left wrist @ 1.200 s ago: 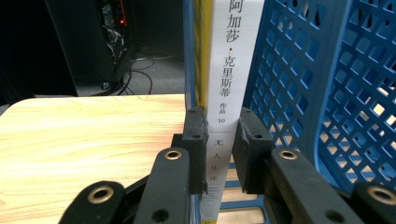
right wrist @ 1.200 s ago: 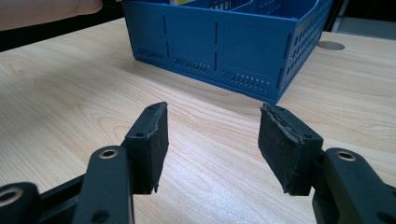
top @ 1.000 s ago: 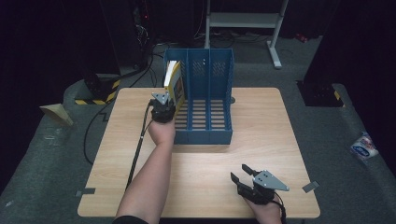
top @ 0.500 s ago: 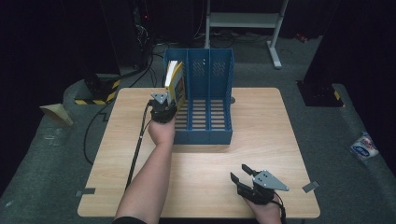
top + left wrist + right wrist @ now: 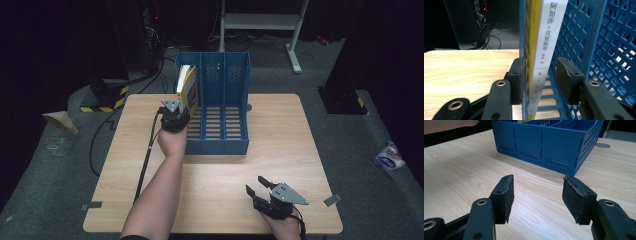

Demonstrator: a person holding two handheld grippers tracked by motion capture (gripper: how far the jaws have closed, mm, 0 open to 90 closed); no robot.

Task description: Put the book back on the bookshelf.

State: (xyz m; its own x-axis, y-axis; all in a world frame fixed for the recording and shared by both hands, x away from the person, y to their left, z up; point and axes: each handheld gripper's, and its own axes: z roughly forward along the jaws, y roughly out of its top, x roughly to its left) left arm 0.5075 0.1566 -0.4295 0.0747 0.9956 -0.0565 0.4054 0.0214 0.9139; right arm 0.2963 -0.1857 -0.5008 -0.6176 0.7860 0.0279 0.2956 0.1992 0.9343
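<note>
Book (image 5: 544, 50), stiff, light paperback, stands in rack (image 5: 225, 100) upper centre; left gripper (image 5: 540, 75) jaws just opening off its spine, right gripper (image 5: 539, 197) jaws half-open, empty; regrip low on covers.

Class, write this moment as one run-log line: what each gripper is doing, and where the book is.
left gripper: jaws just opening, book between | book: upright, leftmost slot of blue file rack | right gripper: open, over table
</note>
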